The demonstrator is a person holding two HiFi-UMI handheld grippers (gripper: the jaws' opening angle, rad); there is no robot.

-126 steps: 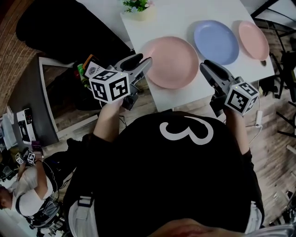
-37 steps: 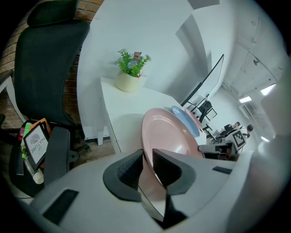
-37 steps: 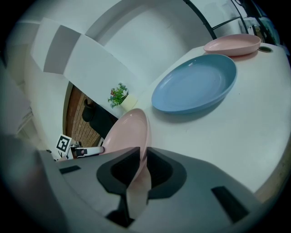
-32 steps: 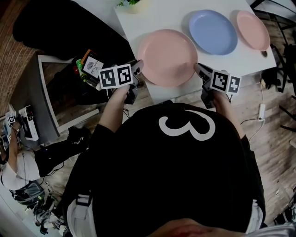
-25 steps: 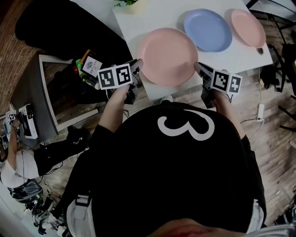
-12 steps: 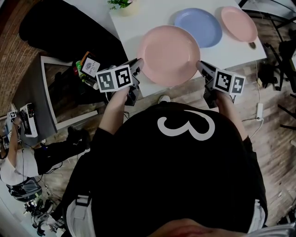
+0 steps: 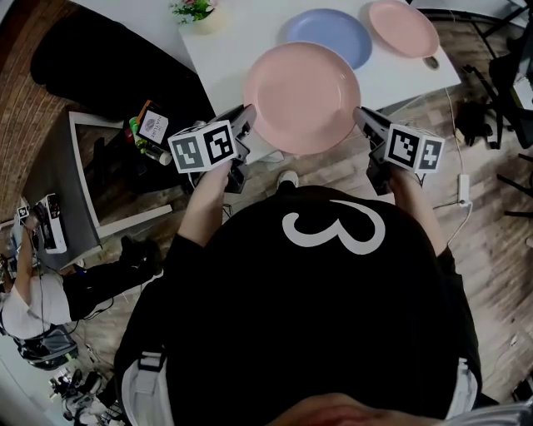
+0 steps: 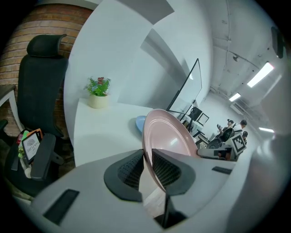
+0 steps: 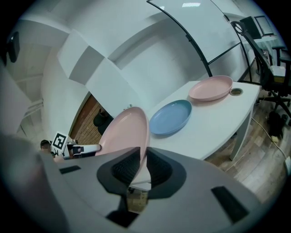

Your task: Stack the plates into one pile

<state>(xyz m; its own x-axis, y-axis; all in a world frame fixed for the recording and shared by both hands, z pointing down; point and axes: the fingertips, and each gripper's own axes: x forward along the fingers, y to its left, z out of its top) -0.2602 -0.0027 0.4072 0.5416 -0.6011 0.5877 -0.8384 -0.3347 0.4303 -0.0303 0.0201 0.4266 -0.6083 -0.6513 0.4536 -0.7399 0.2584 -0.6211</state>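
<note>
Because the person's black shirt (image 7: 316,316) fills the lower half of the head view, we see the arms only from the wrists forward. The left gripper (image 7: 247,116) (image 8: 146,166) has its jaws nearly together, clamped on the left rim of a large round pink plate (image 7: 301,96) (image 8: 166,134) (image 9: 125,132); its dark, finely dotted pads press on both faces of the thin edge. The right gripper (image 7: 362,116) (image 9: 141,168) pinches the opposite rim the same way, jaws only a plate's thickness apart. Each gripper's own pale grey shell cuts off the nearest part of the rim in its view.

The plate spans the gap between the two grippers, smooth and shallow with a raised lip, and its near part hangs over the wood floor (image 7: 491,208). Whether it is plastic or ceramic we cannot tell.

Beyond both grippers, on the white table (image 7: 225,50) (image 9: 218,123), lies a round blue plate (image 7: 329,33) (image 9: 170,117), its near edge hidden behind the held plate in the head view. Further off toward the right gripper's side sits a smaller pink plate (image 7: 402,27) (image 9: 210,88), apart from the blue one. Far out from the left gripper stands a potted plant (image 7: 193,12) (image 8: 98,92).
</note>
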